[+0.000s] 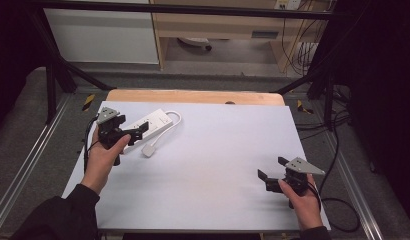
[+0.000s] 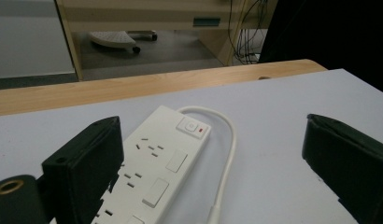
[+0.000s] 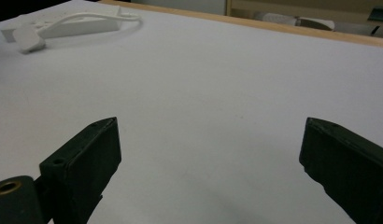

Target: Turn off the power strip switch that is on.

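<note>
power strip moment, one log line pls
left gripper: open, at power strip | right gripper: open, over bare table | plug: loose

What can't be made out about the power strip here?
- Power strip: its near end is cut off by the left gripper view's bottom edge and hidden behind a jaw of the left hand-held gripper.
- Plug: prongs too small in the high view, blurred in the right gripper view.

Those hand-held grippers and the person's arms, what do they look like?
Each hand-held gripper, left and right, is black with two blocky black jaws, a grey three-cornered plate on top and a black cable trailing off. The person wears dark long sleeves.
</note>
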Tool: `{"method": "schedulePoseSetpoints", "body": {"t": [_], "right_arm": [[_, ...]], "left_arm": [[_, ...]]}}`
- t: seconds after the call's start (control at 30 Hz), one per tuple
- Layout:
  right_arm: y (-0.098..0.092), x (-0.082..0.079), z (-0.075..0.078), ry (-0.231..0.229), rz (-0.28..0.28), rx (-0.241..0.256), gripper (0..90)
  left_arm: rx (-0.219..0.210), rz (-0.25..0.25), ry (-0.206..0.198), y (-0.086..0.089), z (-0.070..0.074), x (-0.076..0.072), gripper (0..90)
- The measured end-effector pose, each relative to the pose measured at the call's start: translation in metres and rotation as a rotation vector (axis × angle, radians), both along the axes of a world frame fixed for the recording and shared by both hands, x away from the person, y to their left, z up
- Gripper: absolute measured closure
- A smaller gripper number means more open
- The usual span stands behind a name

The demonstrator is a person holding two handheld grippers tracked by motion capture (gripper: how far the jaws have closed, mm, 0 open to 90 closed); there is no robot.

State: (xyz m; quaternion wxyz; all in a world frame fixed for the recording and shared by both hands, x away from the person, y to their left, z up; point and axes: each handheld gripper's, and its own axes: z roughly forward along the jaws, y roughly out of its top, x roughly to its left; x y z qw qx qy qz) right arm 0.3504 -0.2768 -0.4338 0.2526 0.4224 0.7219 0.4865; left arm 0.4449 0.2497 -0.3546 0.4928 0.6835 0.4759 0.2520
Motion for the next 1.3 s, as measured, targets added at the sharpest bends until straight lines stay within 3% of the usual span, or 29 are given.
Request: {"method": "schedulePoseSetpoints", "body": {"t": [0.2,0.27,0.37,0.6,0.7,1.3], "right_arm": [[-0.002,0.003,-0.001,0.007,-0.012,0.006,6.2],[-0.001,0.004,-0.001,0.006,-0.012,0.007,6.4],[0.003,0.009,-0.002,0.02,-0.002,0.033,6.5],[0.016,0.014,-0.003,0.026,0.021,-0.015,6.4],[0.023,0.013,-0.005,0.024,0.047,-0.08,6.3],[0.025,0.014,-0.007,0.048,0.069,-0.093,5.5]], "left_arm": [[-0.011,0.021,0.006,0.005,-0.004,0.006,5.7],[-0.035,0.033,0.022,0.007,-0.005,0.009,6.2],[-0.041,0.06,0.023,0.01,-0.008,0.014,6.4],[-0.018,0.073,0.027,0.011,-0.013,0.023,6.4],[-0.011,0.074,0.023,0.011,-0.015,0.026,6.4],[0.021,0.125,0.071,0.017,-0.032,0.042,8.0]]}}
